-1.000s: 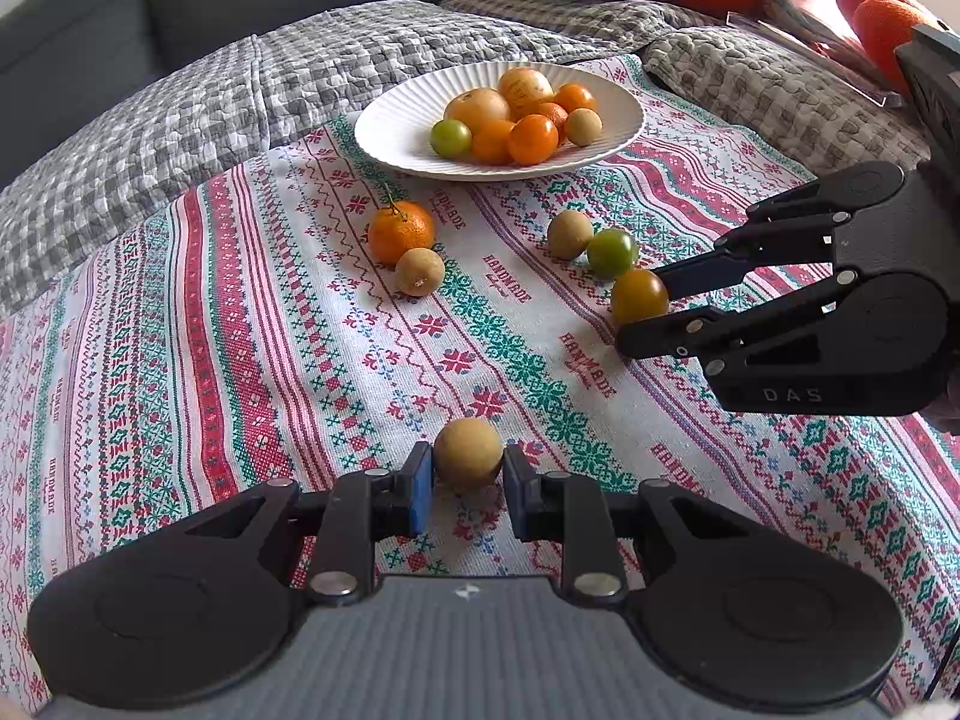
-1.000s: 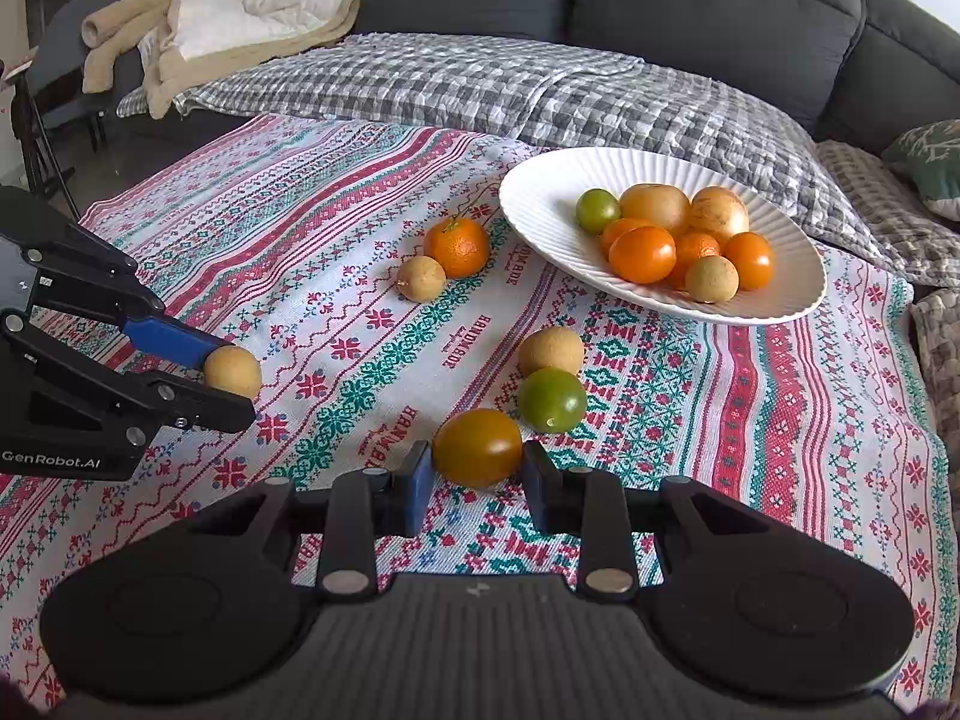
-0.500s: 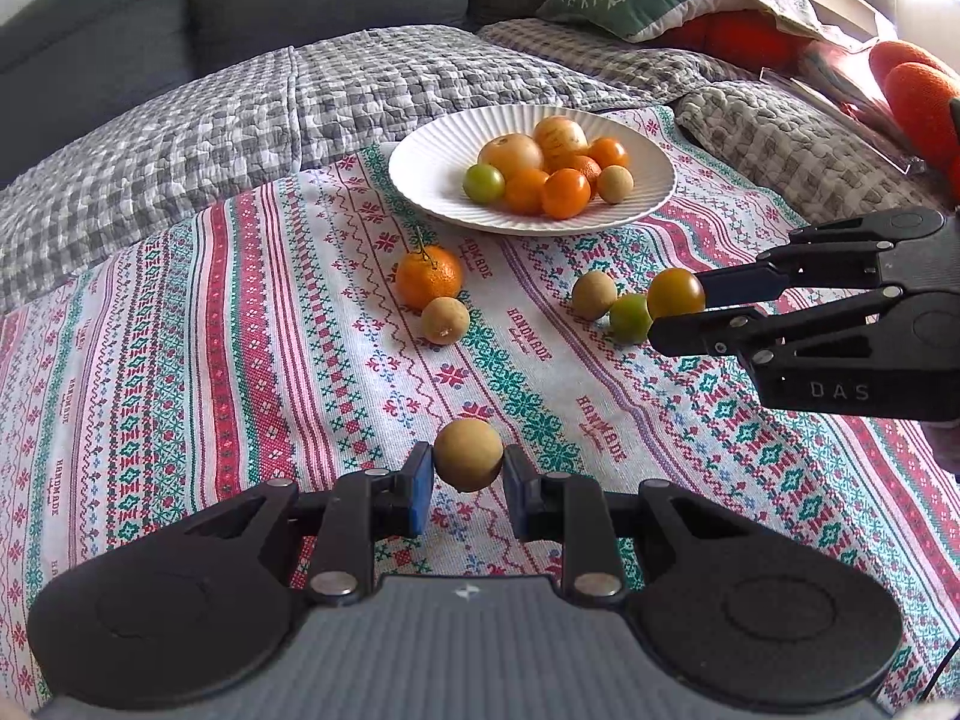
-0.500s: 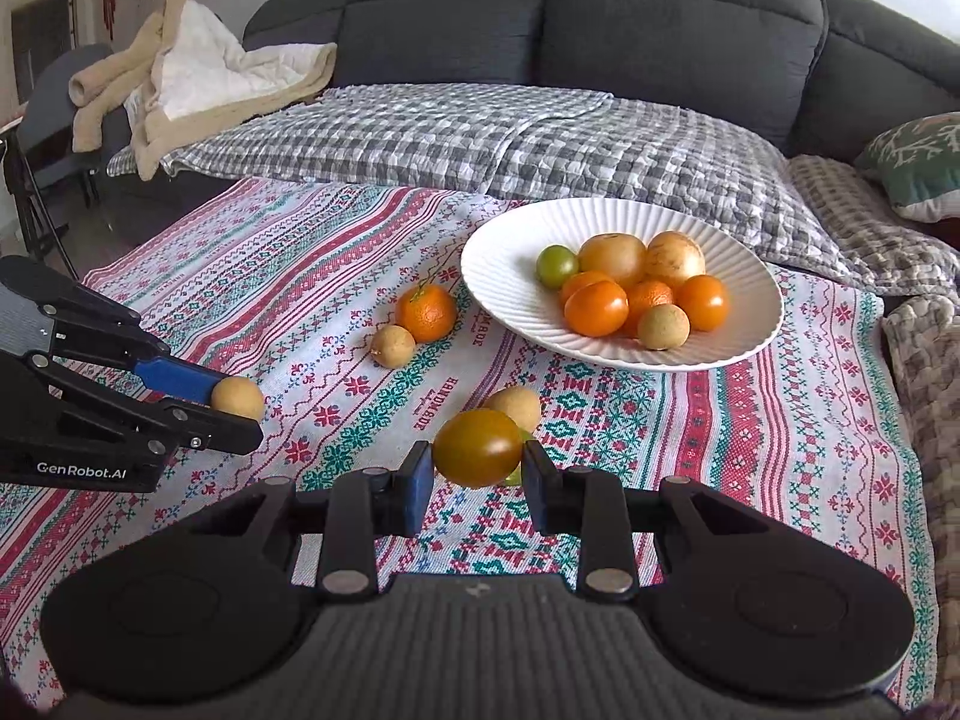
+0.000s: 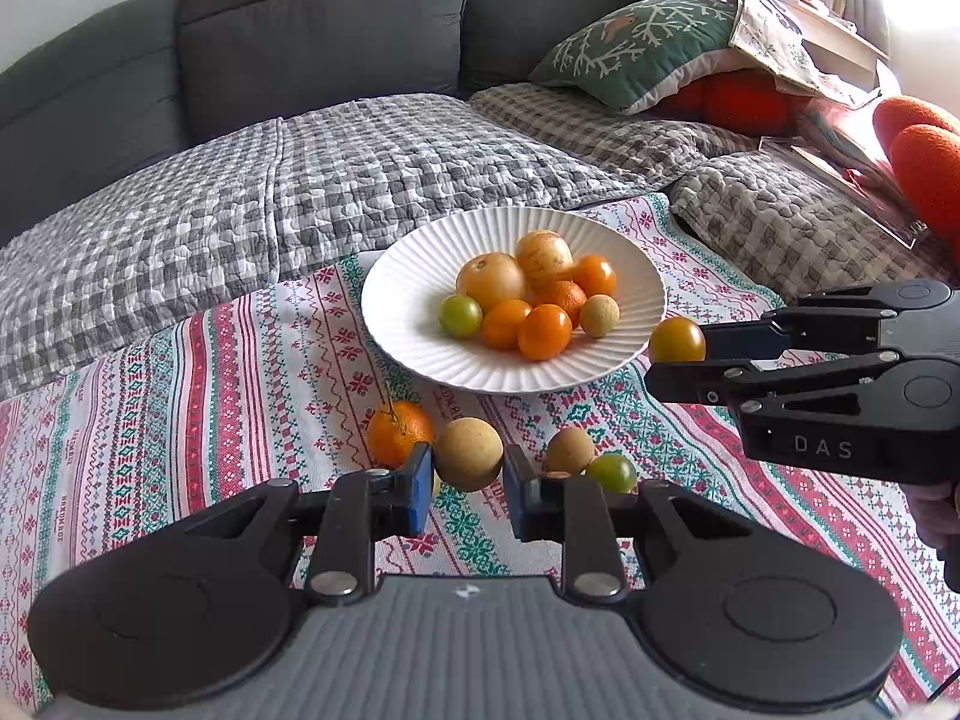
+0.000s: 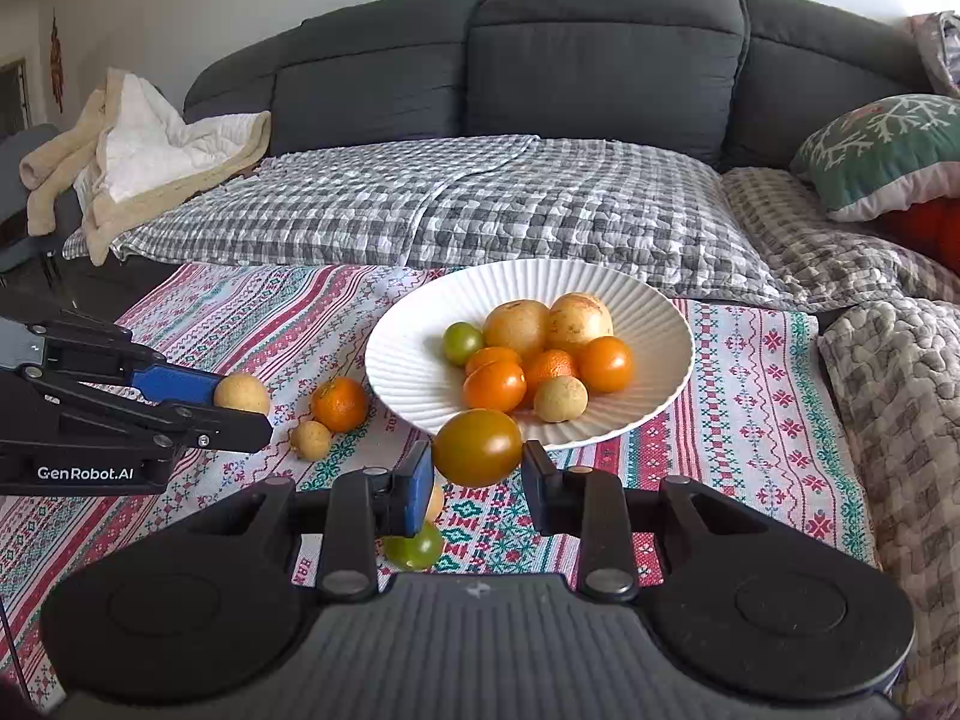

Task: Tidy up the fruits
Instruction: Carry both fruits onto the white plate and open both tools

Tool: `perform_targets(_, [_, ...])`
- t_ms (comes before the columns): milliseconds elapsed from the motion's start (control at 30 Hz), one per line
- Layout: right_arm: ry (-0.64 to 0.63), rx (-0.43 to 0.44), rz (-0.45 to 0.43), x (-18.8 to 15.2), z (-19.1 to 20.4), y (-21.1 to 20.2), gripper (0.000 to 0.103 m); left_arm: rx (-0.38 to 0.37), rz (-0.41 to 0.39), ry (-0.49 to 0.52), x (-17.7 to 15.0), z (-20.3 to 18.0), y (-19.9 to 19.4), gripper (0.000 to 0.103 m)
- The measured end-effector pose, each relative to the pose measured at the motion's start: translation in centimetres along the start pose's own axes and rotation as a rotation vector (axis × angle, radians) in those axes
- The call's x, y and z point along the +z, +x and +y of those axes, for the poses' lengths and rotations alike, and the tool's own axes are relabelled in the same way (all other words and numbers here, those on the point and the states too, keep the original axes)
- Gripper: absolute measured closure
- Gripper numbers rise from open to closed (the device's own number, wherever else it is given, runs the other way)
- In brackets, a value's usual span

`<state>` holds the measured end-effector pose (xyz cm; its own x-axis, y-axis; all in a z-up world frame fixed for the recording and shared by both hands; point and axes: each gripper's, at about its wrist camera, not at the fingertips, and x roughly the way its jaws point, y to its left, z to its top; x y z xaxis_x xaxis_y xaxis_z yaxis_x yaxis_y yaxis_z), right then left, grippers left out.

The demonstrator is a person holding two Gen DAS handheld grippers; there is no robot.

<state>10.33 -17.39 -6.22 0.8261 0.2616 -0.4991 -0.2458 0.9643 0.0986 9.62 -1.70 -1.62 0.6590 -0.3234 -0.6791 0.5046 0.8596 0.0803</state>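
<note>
The white plate [image 6: 672, 402] lies just ahead of the right claw [image 6: 477, 468], which pinches an olive-orange tomato [image 6: 477, 447] at its near rim. The left claw [image 5: 468, 480], pinching a tan round fruit [image 5: 468, 453], sits farther back, so the right looks nearer to dropping.

— What lettering can be read?

— "DAS" is printed in pale letters on the black body of the right gripper [image 5: 678, 360], as seen from the left wrist. "GenRobot.AI" is printed in white on the side of the left gripper [image 6: 243, 405], as seen from the right wrist.

— Anything else?

— Small red words are woven along the patterned cloth [image 5: 180, 396]; one is possibly "HANDMADE", but the letters are too small for certainty.
</note>
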Motion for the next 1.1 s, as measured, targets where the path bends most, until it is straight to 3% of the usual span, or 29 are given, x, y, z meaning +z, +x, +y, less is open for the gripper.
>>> perform_targets(467, [0.02, -0.064, -0.016, 1.6, -4.0, 2.2, 0.074, -0.027, 0.018, 0.037, 4.0, -0.2, 5.2, 0.088])
perform_targets(1100, [-0.05, -0.075, 0.033, 2.2, -5.0, 4.5, 0.074, -0.037, 0.069, 0.04, 5.2, 0.2, 9.4, 0.088])
